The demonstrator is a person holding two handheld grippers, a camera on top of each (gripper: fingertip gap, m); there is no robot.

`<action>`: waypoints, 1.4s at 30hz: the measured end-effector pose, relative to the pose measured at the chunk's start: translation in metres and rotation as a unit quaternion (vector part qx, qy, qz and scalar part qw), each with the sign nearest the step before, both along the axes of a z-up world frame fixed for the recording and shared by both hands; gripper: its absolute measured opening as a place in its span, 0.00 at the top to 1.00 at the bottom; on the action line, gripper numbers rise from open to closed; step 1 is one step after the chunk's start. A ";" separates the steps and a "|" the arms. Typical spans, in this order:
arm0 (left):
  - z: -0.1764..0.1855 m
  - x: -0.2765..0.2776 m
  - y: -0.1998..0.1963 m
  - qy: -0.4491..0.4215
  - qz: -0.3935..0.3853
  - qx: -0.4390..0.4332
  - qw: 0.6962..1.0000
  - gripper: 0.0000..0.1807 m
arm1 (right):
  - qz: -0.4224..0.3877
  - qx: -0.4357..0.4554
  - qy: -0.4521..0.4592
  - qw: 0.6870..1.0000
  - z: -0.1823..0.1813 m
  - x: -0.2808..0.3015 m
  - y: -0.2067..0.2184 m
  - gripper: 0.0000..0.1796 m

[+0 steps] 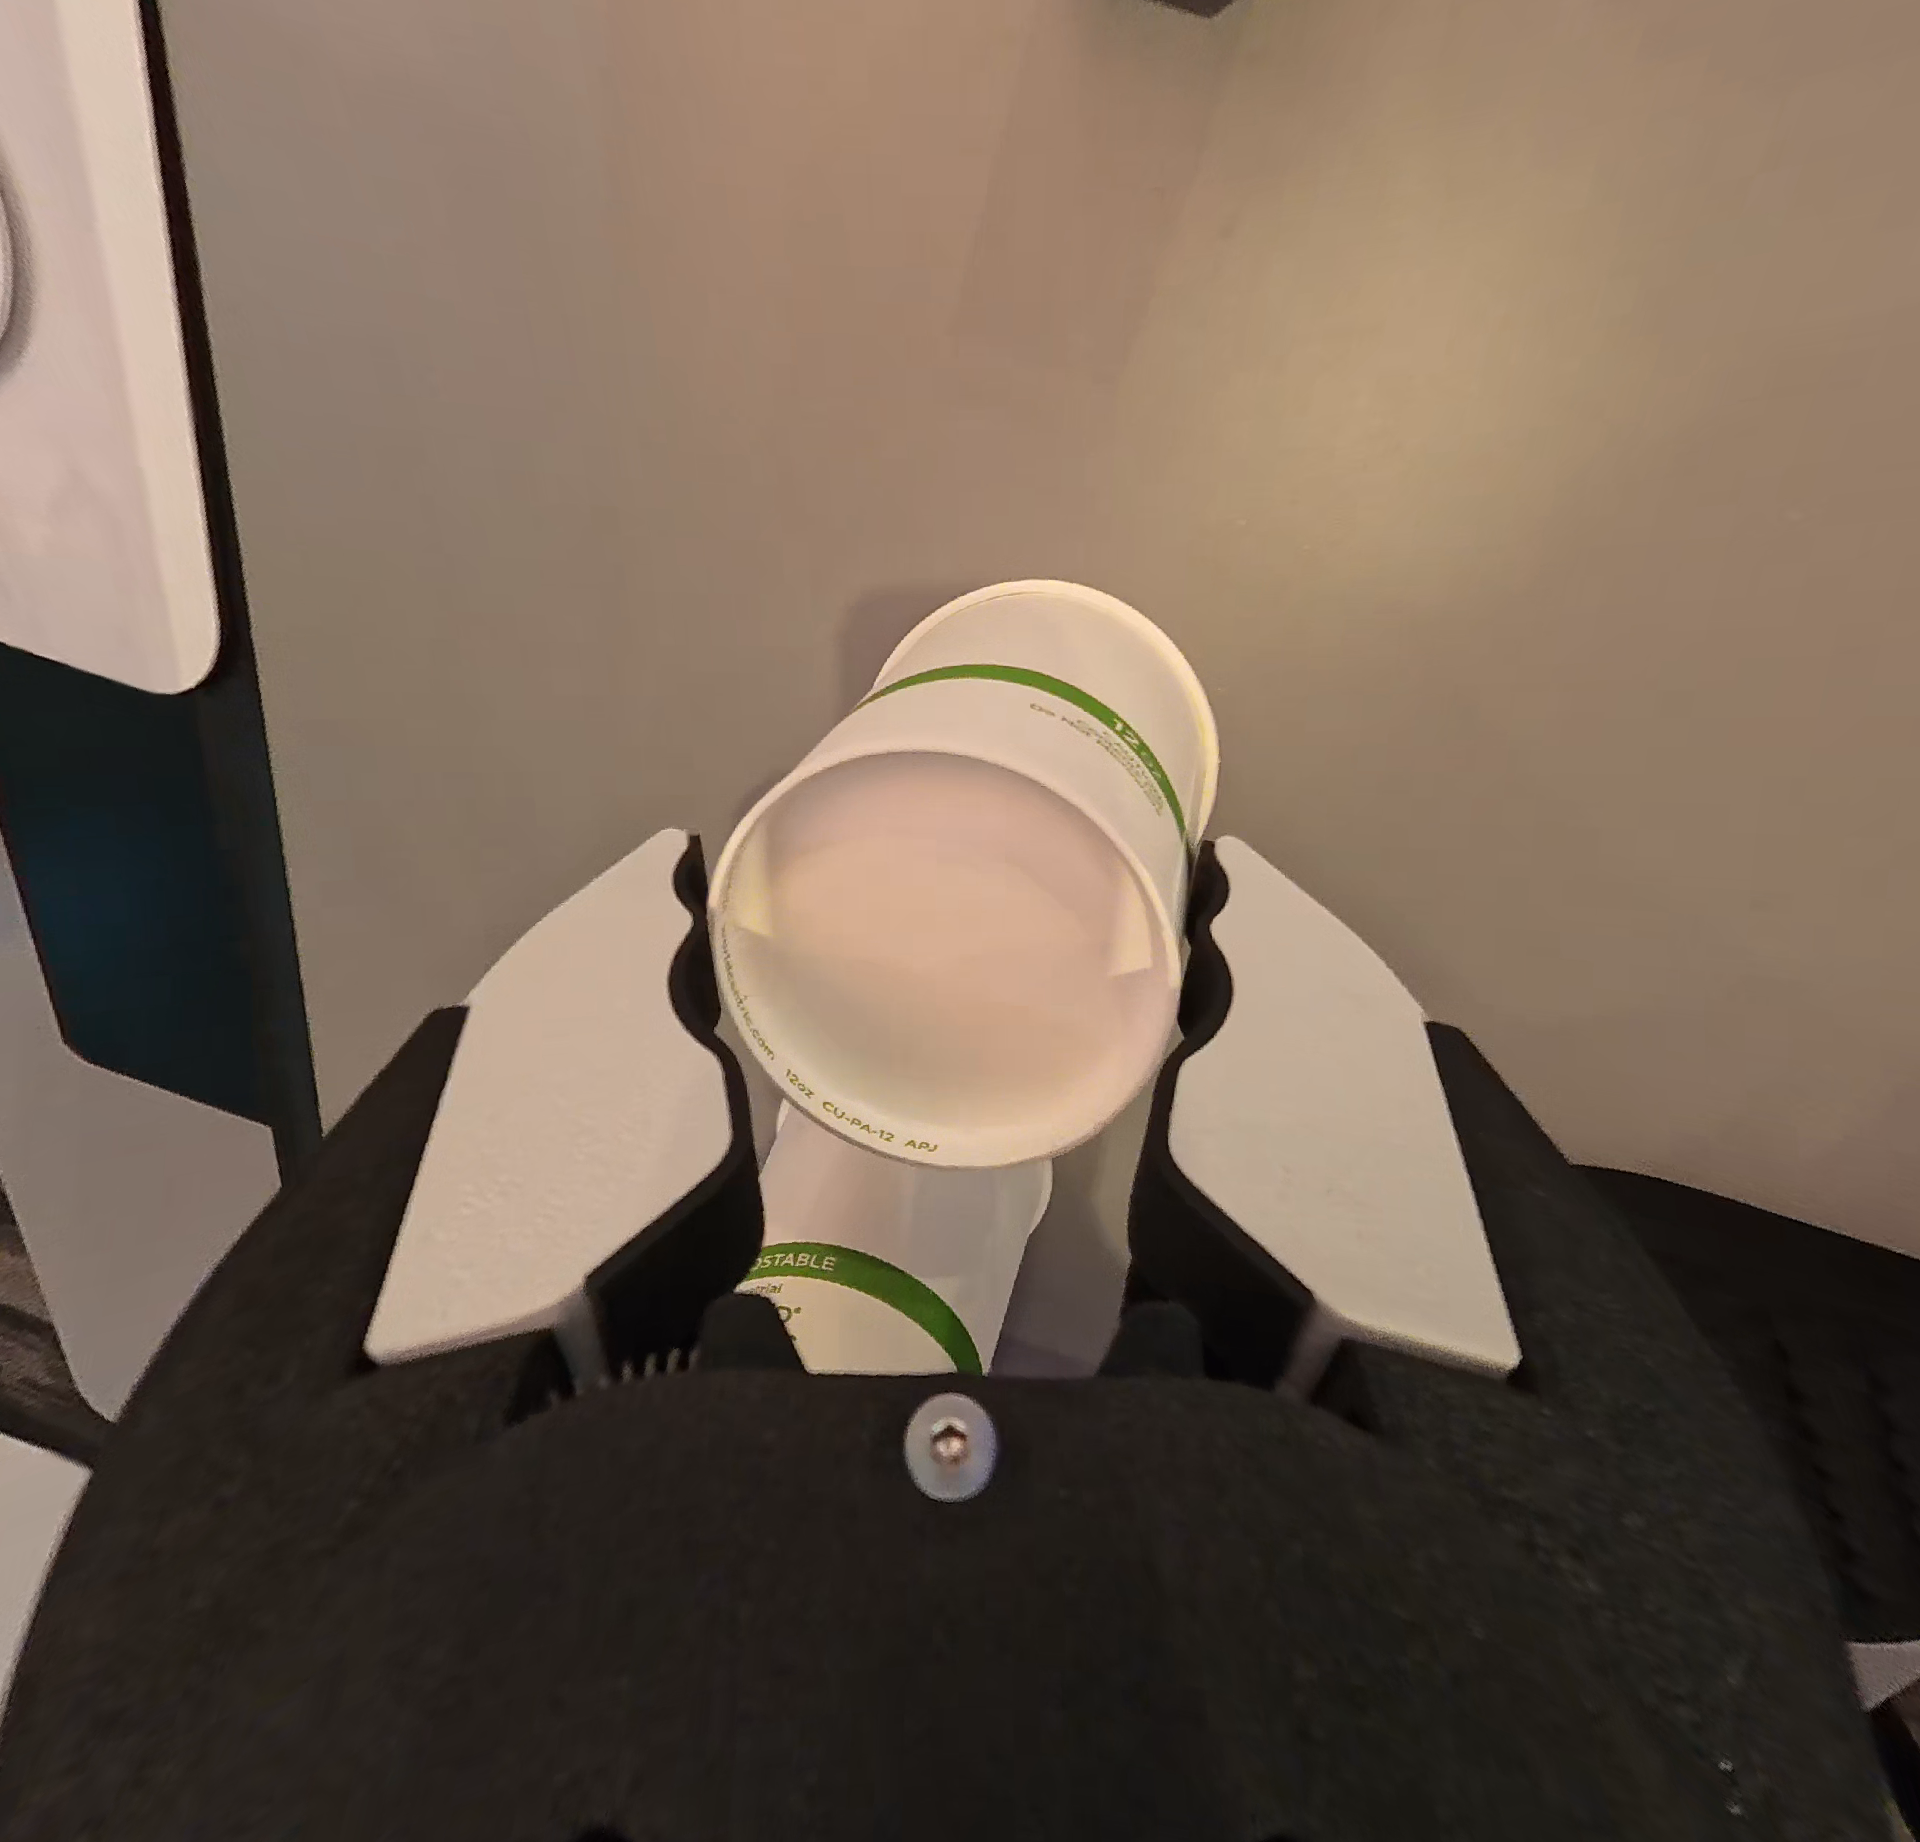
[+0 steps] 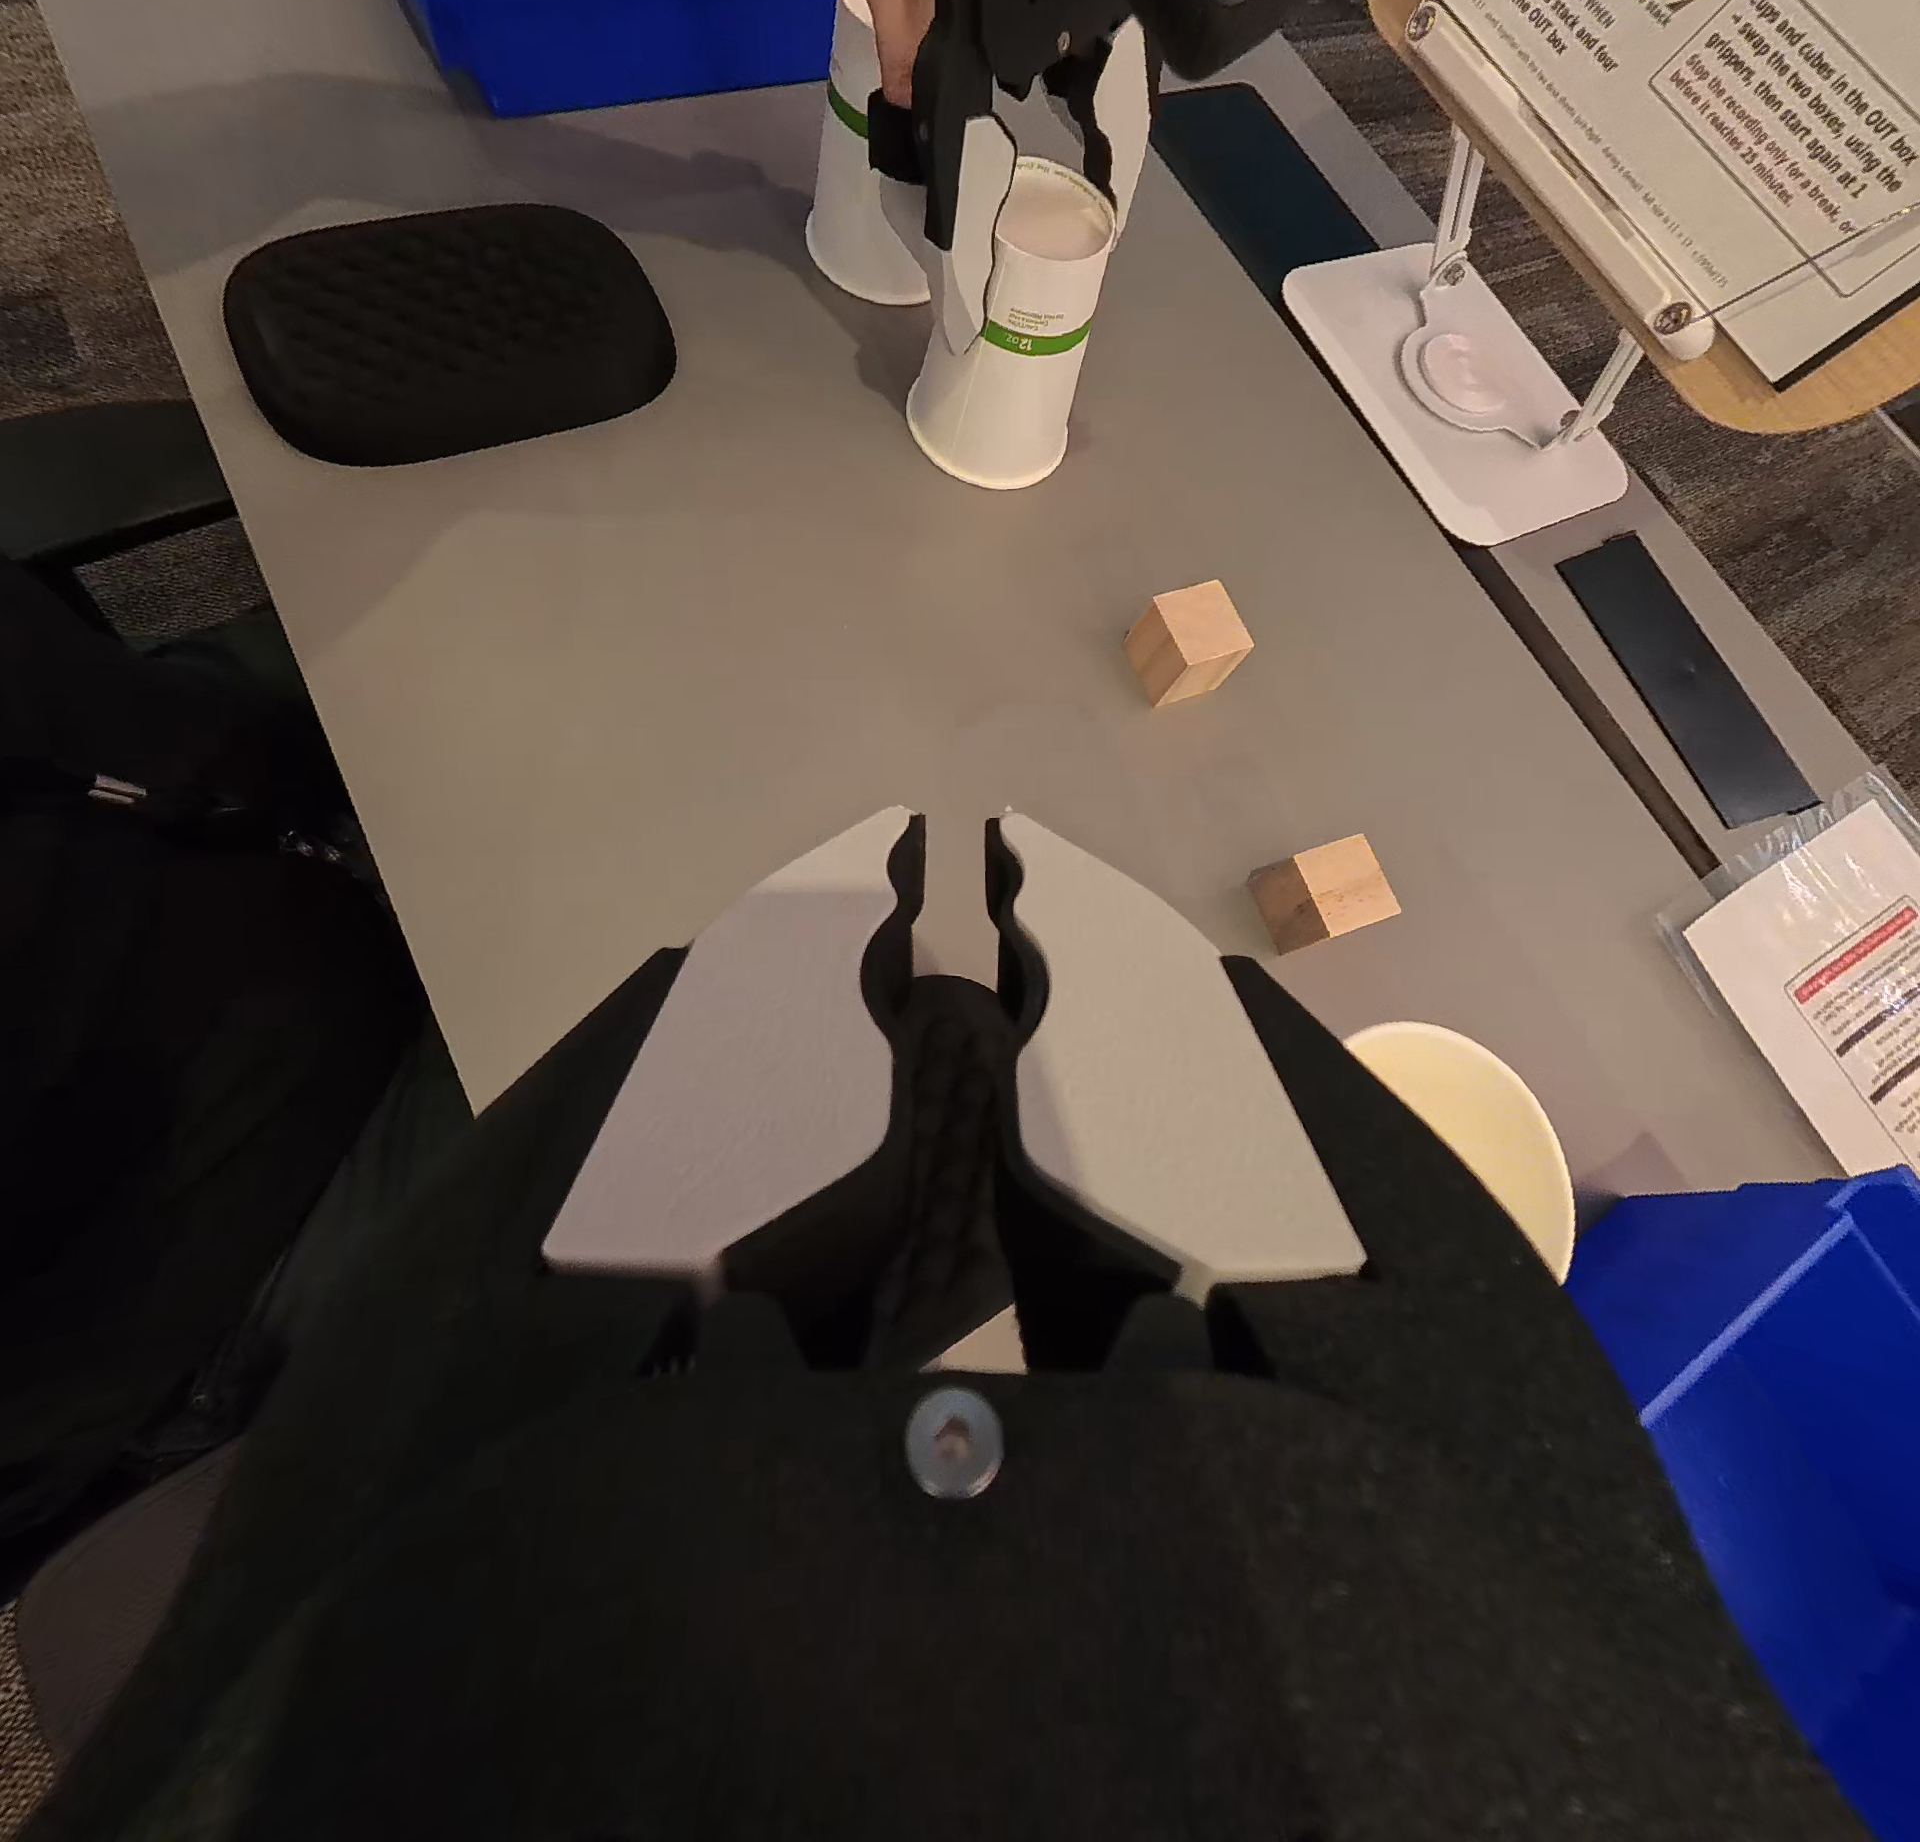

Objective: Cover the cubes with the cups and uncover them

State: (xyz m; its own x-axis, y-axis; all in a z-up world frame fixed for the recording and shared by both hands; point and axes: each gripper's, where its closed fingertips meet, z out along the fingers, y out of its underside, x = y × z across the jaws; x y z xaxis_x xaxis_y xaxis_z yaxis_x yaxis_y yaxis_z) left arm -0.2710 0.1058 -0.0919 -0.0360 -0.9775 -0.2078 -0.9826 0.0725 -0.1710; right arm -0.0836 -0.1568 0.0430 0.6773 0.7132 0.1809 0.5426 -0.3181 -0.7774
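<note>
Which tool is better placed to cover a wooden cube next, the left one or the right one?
Probably the left tool: it already grips an upside-down cup. The right tool is empty and nearly closed, though nearer to the uncovered cubes.

My grey table (image 2: 644,649) carries two bare wooden cubes: the farther cube (image 2: 1188,642) and the nearer cube (image 2: 1323,892), set apart toward the right edge. Two upside-down paper cups, the front cup (image 2: 1003,390) and the back cup (image 2: 857,213), stand at the far end. A black pad (image 2: 447,332) lies left of them, a white stand base (image 2: 1455,390) right, a blue bin (image 2: 623,5) behind.
</note>
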 end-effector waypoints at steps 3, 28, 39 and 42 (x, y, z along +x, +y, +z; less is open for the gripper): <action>0.000 0.001 0.001 0.001 -0.001 0.002 1.000 0.51 | 0.001 -0.001 0.000 1.000 0.000 0.000 -0.002 0.94; 0.141 0.048 -0.072 -0.224 -0.086 0.010 0.971 0.52 | -0.015 0.031 0.186 0.982 -0.007 -0.048 0.046 0.80; 0.208 0.087 -0.180 -0.325 -0.223 0.011 0.919 0.52 | 0.095 0.031 0.495 0.863 0.048 -0.091 0.049 0.82; 0.204 0.090 -0.187 -0.329 -0.233 0.005 0.915 0.52 | 0.141 0.054 0.501 0.852 0.059 -0.092 0.033 0.95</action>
State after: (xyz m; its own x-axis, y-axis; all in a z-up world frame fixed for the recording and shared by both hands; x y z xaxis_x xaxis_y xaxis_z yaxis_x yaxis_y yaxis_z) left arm -0.1805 -0.0813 0.1120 -0.3132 -0.8852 -0.3439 -0.5294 0.4634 -0.7107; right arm -0.1753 -0.1242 0.1022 0.3354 0.8884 -0.3134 -0.3674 -0.1829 -0.9119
